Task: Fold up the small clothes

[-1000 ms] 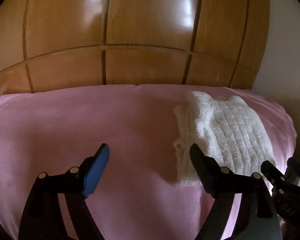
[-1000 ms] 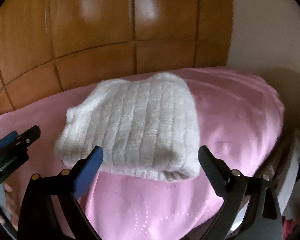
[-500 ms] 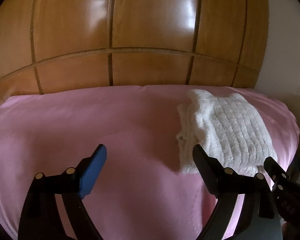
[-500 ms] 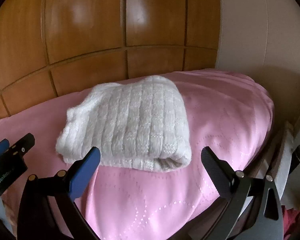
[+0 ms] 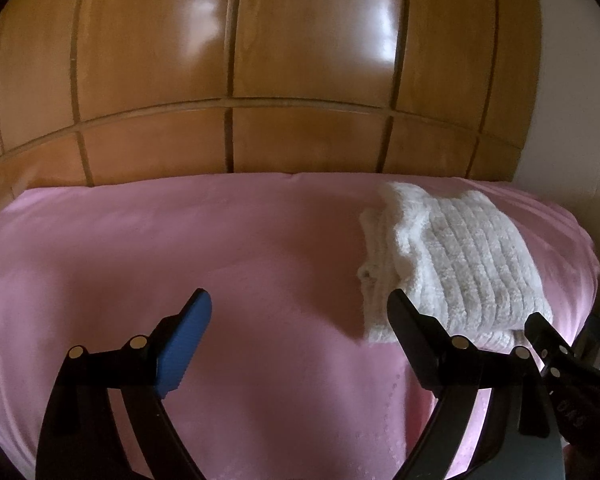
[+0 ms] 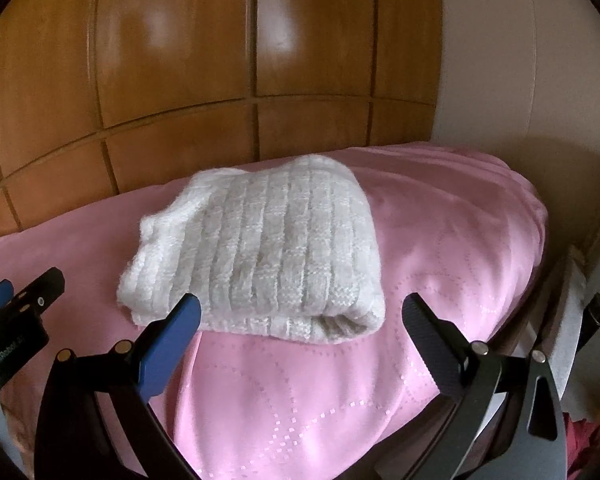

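Wooden panelling (image 5: 300, 80) is filling the background behind a bed under a pink blanket (image 5: 180, 248); a pale wall (image 6: 520, 80) is showing to the right.

Task item: a white ribbed knit garment (image 6: 260, 256) is lying folded into a thick block on the right part of the blanket, nothing holding it. Its ribs are running front to back, away from the cameras, and that looks like the long axis. The rounded fold is facing the right wrist camera; looser layered edges are sitting on the block's left side, seen best in the left wrist view (image 5: 452, 264).

Tools: the left gripper (image 5: 300, 316) is hanging with fingers wide apart over bare blanket, the garment lying off to its right and partly behind its right finger. The right gripper (image 6: 300, 316) is likewise spread wide and empty, pointing almost straight at the near fold, with the block just beyond the fingertips and not touching them.

Judgement: the right gripper is the nearer one; the fold appears complete or close to it.

Room: broad bare blanket is lying to the left of the garment. To the right, the blanket is dropping off at the bed edge fairly near the block, so any shifting is safer leftward.
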Tool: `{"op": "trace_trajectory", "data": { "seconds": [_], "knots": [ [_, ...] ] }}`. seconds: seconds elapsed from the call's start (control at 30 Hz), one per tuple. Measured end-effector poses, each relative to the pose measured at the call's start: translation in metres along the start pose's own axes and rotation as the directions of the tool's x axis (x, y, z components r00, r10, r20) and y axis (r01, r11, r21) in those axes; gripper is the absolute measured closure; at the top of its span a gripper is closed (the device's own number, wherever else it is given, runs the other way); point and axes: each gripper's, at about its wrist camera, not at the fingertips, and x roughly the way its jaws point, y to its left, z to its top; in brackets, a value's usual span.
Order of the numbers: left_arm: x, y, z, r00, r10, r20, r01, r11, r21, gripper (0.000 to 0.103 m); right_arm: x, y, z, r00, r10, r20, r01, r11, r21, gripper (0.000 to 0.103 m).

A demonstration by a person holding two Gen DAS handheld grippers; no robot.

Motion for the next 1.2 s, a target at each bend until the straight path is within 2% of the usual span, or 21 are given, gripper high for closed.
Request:
{"op": "trace_trajectory", "data": {
  "seconds": [0.13, 0.67, 0.93, 1.07, 1.2],
  "knots": [
    [-0.003, 0.0, 0.0, 1.0, 0.0, 0.003, 0.0, 1.0, -0.003, 0.01, -0.001, 0.001, 0.0, 1.0, 0.001, 0.003, -0.001, 1.0, -0.001, 0.002],
    [-0.009, 0.002, 0.001, 0.999, -0.012, 0.03, 0.013, 1.0, -0.026, 0.01, 0.006, 0.001, -0.001, 1.0, 0.022, -0.019, -0.022, 1.0, -0.015, 0.002],
    [-0.005, 0.001, 0.0, 1.0, 0.015, 0.025, -0.014, 1.0, -0.001, 0.01, 0.007, -0.005, 0.002, 0.999, 0.051, -0.017, -0.051, 0.999, -0.002, 0.002],
    [0.003, 0.004, -0.003, 0.999, 0.037, -0.013, -0.037, 0.999, -0.02, 0.01, 0.004, -0.027, 0.021, 0.997, 0.08, 0.024, -0.081, 0.995, 0.057, 0.002],
    [0.014, 0.008, -0.007, 0.997, 0.063, -0.04, -0.063, 0.998, -0.014, 0.01, 0.033, -0.073, 0.052, 0.999, 0.036, 0.011, -0.037, 0.988, 0.151, 0.002]
  ]
}}
